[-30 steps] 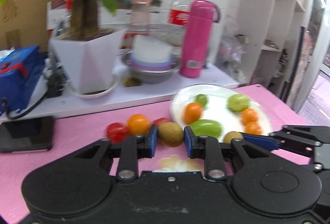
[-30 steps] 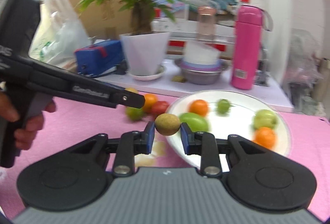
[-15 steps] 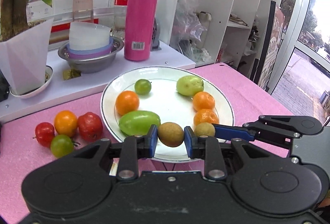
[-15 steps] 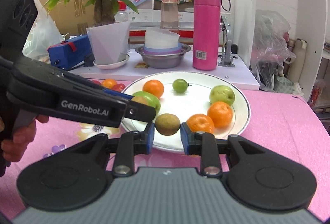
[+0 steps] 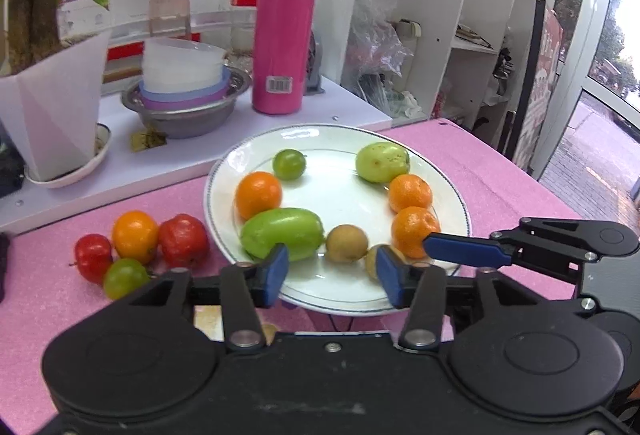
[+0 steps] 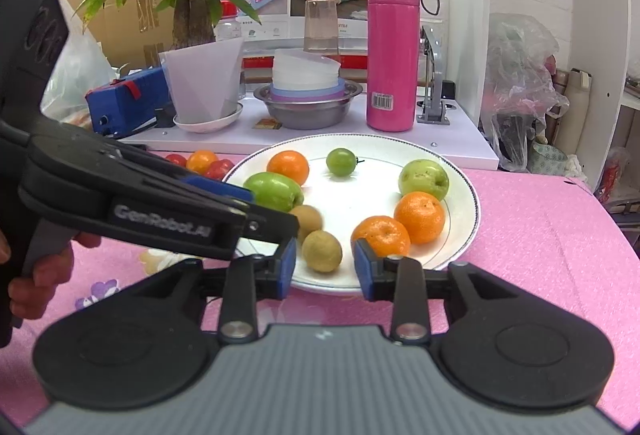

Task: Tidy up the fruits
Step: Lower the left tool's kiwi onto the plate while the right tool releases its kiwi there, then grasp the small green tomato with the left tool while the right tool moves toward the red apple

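Observation:
A white plate (image 5: 340, 203) (image 6: 464, 195) on the pink table holds oranges, green fruits and two brown kiwi-like fruits. My left gripper (image 5: 332, 271) is open at the plate's near rim; one brown fruit (image 5: 346, 243) lies on the plate just beyond its jaws. My right gripper (image 6: 324, 269) is open too; the other brown fruit (image 6: 322, 251) lies on the plate between its fingertips, free of the pads. Several tomatoes (image 5: 136, 247) (image 6: 202, 163) sit on the table left of the plate.
A white raised shelf (image 5: 168, 163) behind the plate carries a pink flask (image 5: 284, 31), a steel bowl with stacked cups (image 5: 188, 99), a potted plant (image 5: 44, 91) and a blue box (image 6: 124, 103). White shelving stands at the right.
Both grippers opened and let go of their brown fruits, which now rest on the plate's near side. Both grippers have pulled back slightly.

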### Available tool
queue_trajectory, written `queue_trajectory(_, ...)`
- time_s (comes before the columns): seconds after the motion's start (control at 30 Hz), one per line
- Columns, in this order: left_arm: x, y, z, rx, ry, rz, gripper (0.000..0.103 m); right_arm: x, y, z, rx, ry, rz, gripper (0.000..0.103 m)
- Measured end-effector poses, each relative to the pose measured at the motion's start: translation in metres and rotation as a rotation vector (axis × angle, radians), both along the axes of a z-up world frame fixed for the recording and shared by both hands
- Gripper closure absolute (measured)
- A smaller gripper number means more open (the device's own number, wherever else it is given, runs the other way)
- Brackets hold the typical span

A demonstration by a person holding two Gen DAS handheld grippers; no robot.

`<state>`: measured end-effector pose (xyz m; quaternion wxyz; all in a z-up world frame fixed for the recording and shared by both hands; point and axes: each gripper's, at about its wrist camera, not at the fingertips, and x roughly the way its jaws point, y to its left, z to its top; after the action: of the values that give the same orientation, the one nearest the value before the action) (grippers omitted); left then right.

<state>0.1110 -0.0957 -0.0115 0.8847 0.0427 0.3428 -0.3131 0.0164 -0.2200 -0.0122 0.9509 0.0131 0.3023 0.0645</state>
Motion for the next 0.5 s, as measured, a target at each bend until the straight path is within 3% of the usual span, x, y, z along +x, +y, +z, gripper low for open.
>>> queue_trajectory(0.03, -0.002, 0.004, 0.002, -0.008, -0.005, 0.011, 0.035, -0.001, 0.000, 0.000, -0.001, -0.002, -0.002, 0.067)
queue_trajectory(0.17, -0.009, 0.019, 0.009, -0.036, -0.019, 0.052, 0.025, -0.004, 0.001, 0.002, 0.017, -0.016, 0.011, 0.049)
queue_trajectory(0.33, -0.018, 0.038, 0.011, -0.032, -0.038, 0.131, 0.001, -0.008, 0.010, 0.006, -0.001, -0.043, 0.048, 0.029)
queue_trajectory(0.4, -0.021, 0.045, 0.011, -0.026, -0.045, 0.163, 0.000, -0.009, 0.013, 0.007, 0.003, -0.048, 0.063, 0.018)
queue_trajectory(0.5, -0.023, 0.057, 0.008, -0.023, -0.034, 0.200, 0.000, -0.009, 0.017, 0.008, 0.007, -0.048, 0.082, 0.014)
